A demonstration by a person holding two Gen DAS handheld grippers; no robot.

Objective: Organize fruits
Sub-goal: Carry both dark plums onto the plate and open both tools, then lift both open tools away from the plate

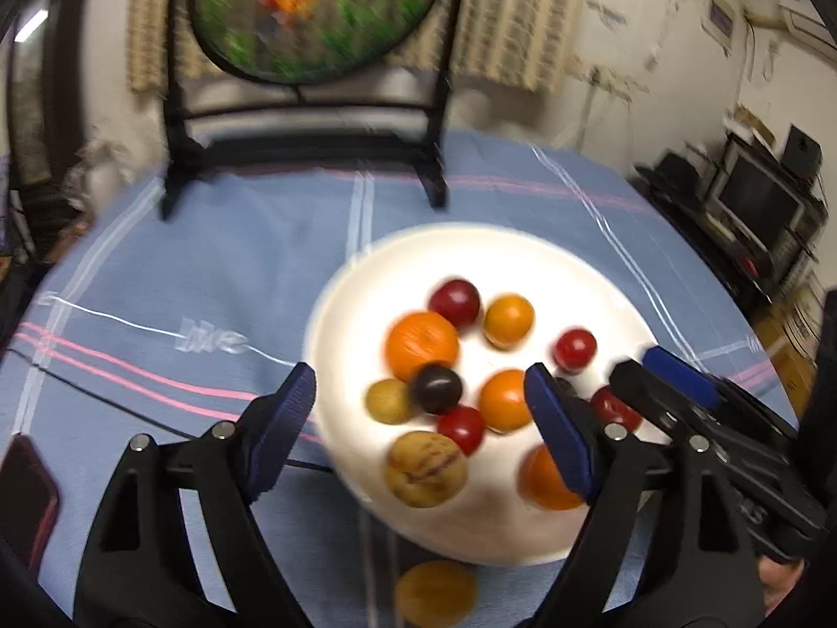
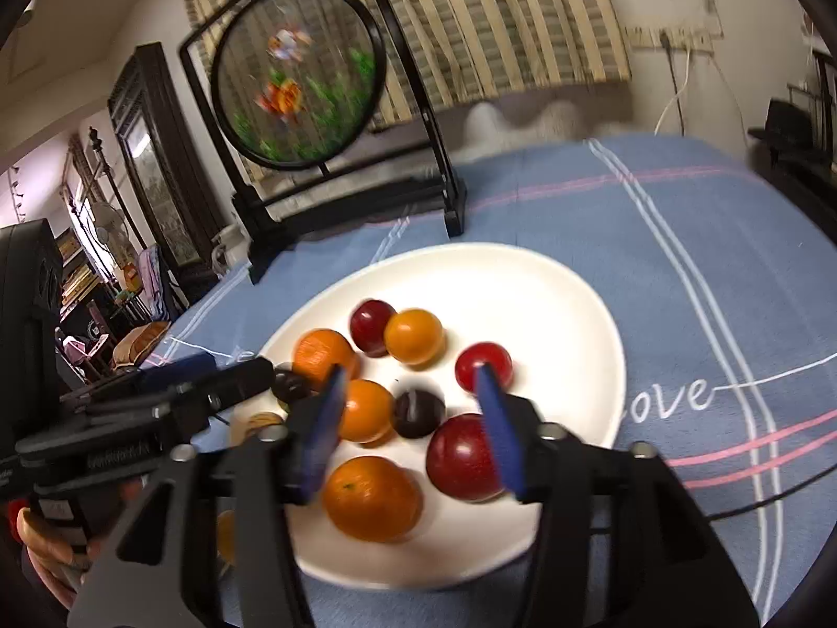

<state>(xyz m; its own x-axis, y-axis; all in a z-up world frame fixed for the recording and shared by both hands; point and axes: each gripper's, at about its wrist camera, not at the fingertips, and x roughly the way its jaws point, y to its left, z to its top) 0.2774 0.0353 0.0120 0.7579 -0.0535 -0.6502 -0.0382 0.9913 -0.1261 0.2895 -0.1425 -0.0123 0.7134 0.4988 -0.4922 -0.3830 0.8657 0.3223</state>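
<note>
Both tools hang above the white plate [image 1: 366, 282], which sits on the blue striped cloth [image 1: 209, 272] covering the desk. The left tool [image 1: 421, 421] stands with its jaws wide apart, nothing between the pads. The right tool [image 2: 413, 418] is also apart, though less widely, and grips nothing.

The fruits lie loose on the plate at centre frame: oranges, red and dark plums, and a mottled tan fruit [image 1: 426, 468] near the lower rim. One yellow-orange fruit [image 1: 434, 594] lies off the plate, on the cloth at the lower edge of the left view.

Risks from this position:
- The fruits are round and packed close — a closing pad may nudge a neighbour and set it rolling over the shallow rim.
- The two tools are near each other above the plate; reaching together risks a collision.
- The stray fruit could be overlooked — it sits low in frame, partly behind the tool arms.
</note>
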